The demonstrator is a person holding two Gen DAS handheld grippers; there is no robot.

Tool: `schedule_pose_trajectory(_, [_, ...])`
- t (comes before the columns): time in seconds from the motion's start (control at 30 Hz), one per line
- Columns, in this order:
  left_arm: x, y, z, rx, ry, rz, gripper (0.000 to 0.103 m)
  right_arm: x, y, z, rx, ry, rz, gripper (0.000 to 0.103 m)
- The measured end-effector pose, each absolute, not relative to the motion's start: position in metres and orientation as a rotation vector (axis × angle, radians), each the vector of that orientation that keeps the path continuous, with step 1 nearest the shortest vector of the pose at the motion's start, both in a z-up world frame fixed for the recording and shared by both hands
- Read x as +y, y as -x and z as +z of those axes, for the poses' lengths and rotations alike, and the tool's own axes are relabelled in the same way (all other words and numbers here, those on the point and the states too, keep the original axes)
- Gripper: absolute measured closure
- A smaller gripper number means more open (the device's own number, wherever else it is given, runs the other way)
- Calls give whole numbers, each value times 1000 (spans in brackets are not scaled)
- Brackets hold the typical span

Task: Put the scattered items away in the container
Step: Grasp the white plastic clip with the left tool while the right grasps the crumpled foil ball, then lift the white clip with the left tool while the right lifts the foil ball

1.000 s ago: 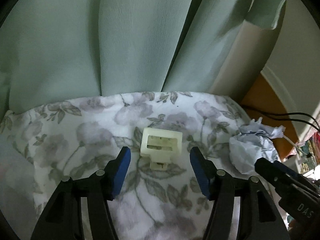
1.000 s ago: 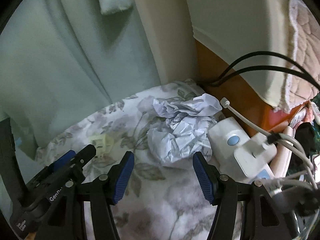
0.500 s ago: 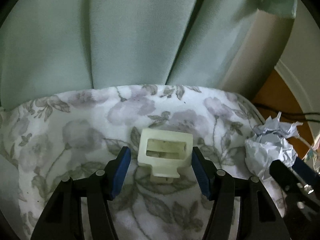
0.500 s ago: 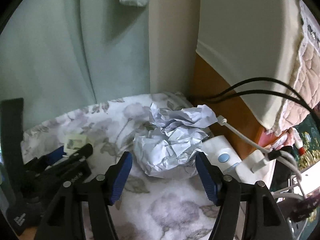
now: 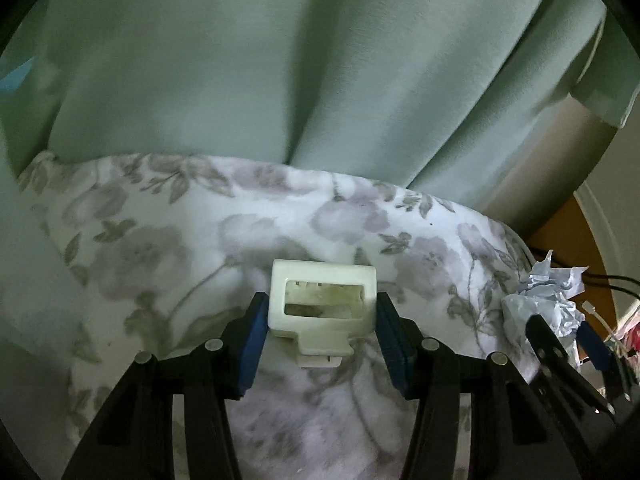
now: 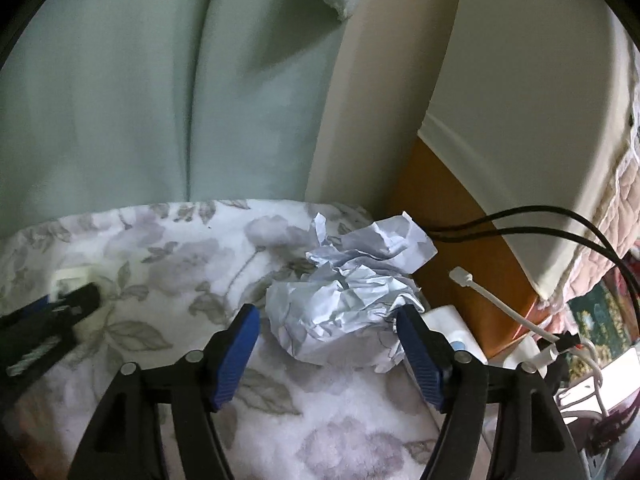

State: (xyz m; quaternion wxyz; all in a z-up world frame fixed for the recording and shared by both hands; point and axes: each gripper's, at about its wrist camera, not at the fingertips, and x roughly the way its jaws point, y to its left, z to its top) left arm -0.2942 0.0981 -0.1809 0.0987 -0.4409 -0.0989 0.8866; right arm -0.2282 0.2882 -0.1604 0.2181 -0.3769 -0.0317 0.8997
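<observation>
Room: green curtain (image 5: 248, 80) behind a soft surface under a floral cloth (image 5: 168, 240); I can't tell whether it is a bed or a table.
Clip: a small cream plastic clip (image 5: 323, 307) lies flat on the cloth, its long axis across my left hand-held gripper (image 5: 320, 334), tab end pointing back at me.
Left state: jaws closing, the clip between them; the blue pads sit at its two short ends, just touching or about to, I can't say which.
Paper: a crumpled paper ball (image 6: 348, 300) lies near the cloth's right edge, straight ahead of my right hand-held gripper (image 6: 326, 350).
Right state: jaws opening and wide, one pad on each side of the ball, neither pressing it.
Nearer hand: left for the clip, right for the paper.
Container: not in view.
Clutter: cables (image 6: 560, 220) and a white charger (image 6: 448, 320) just right of the ball.
Judgement: both grasps are lined up; the ball looks light and crushable.
</observation>
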Motion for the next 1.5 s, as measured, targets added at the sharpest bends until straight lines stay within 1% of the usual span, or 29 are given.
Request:
schedule_pose_trajectory(0.2, [95, 290, -183, -329, 1336, 2611, 49, 285, 248, -168, -204, 1019, 2376, 23])
schedule_pose_trajectory(0.33, [91, 286, -181, -380, 1333, 2583, 49, 274, 260, -177, -332, 994, 2332, 19])
schedule_pose_trajectory(0.43, [91, 283, -177, -375, 1328, 2574, 49, 274, 262, -178, -370, 989, 2320, 18])
schedule_pose_trajectory(0.97, [90, 254, -146, -369, 1309, 2559, 49, 282, 248, -145, -254, 1042, 2386, 21])
schedule_pose_trajectory(1.3, [92, 213, -104, -348, 1264, 2554, 49, 267, 213, -112, -195, 1003, 2487, 21])
schedule_pose_trajectory(1.5, [88, 180, -68, -324, 1195, 2561, 49, 269, 176, -75, -159, 941, 2517, 21])
